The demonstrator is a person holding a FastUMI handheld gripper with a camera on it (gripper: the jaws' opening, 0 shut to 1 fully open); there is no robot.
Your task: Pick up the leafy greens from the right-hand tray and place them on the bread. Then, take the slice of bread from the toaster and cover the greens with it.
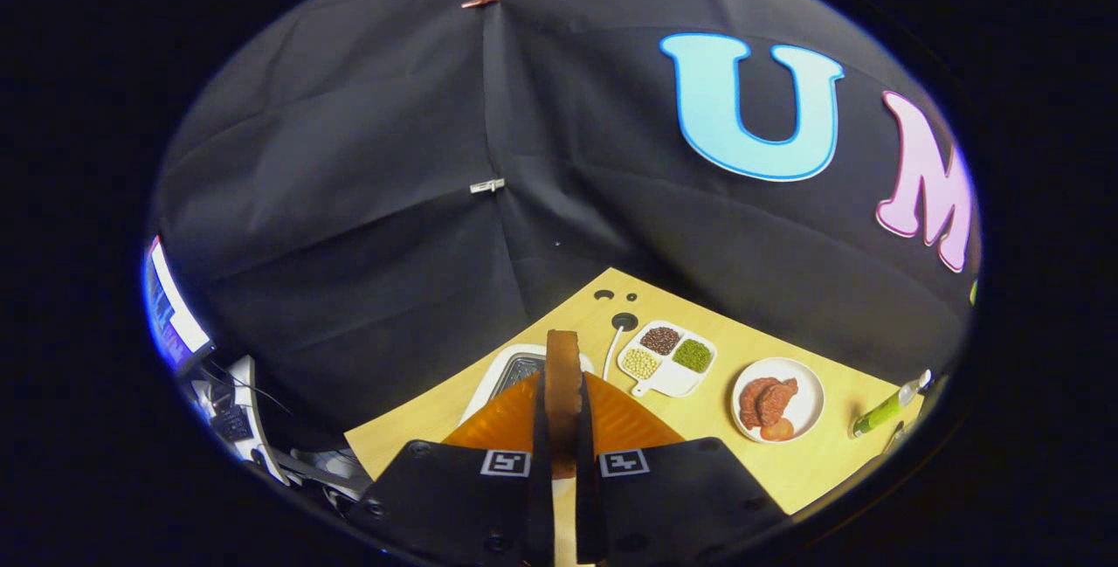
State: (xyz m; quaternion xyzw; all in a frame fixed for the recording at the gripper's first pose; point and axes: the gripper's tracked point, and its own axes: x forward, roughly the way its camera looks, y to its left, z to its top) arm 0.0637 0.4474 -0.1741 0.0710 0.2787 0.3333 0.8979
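The gripper [563,427] clamps both fingers on an upright slice of bread [563,375], lifted above the toaster [511,372]; beyond sit a divided tray [668,379] of beans and a plate [808,410] of meat.

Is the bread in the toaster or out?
Out: the claw is shut on the bread, held upright above the toaster.

One gripper [563,427] is showing, its two fingers [540,427] pressing on one slice of bread [563,375] standing on edge between them. One toaster [515,372] is sitting just beyond, at eleven o'clock from the fingertips. At one o'clock, one divided tray [668,381] is holding three heaps of beans. At three o'clock, one round plate [809,401] is carrying three browned pieces. Farther along, one green bottle [886,412] is lying. One wooden table [821,462] is bearing everything.
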